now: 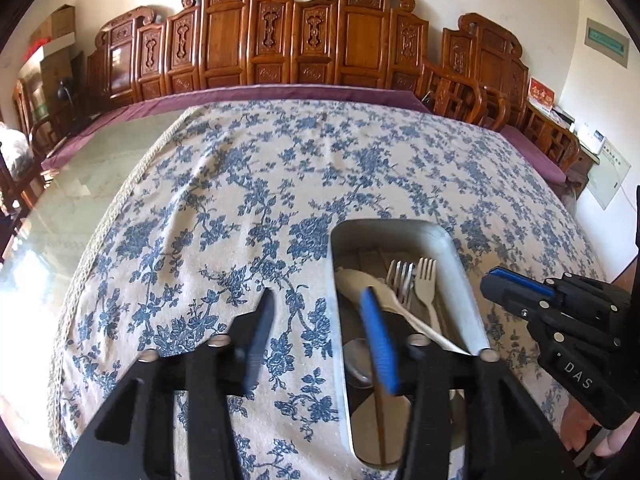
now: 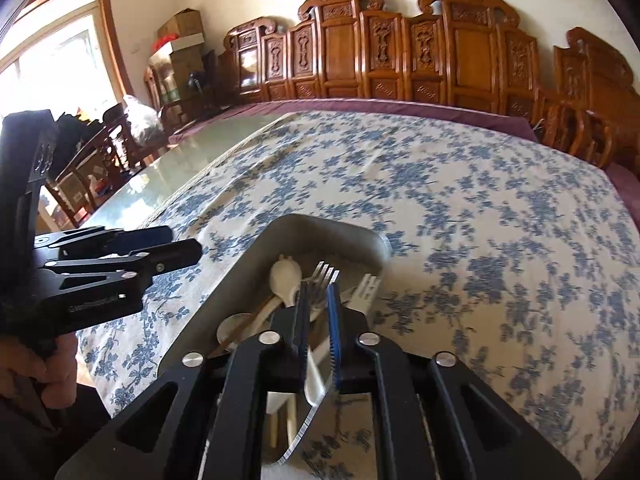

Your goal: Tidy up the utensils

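A metal tray [image 1: 468, 280] lies on the floral tablecloth and holds a metal fork [image 1: 402, 280], a white plastic fork [image 1: 428, 284], a white spoon [image 1: 360, 280] and a metal spoon [image 1: 356, 356]. My left gripper [image 1: 320, 320] is open and empty over the tray's left edge. My right gripper [image 2: 318, 312] hovers over the tray [image 2: 256, 264], its fingers narrowly apart around a serrated metal knife [image 2: 312, 396]. In the right wrist view the tray also shows the metal fork [image 2: 324, 274], white fork [image 2: 366, 288] and white spoon [image 2: 285, 280].
The blue-floral cloth [image 1: 260, 184] covers the table, with bare glass tabletop [image 1: 108, 168] to the left. Carved wooden chairs [image 1: 280, 40] line the far wall. The right gripper's body [image 1: 560, 320] shows beside the tray; the left one [image 2: 100, 272] shows left of it.
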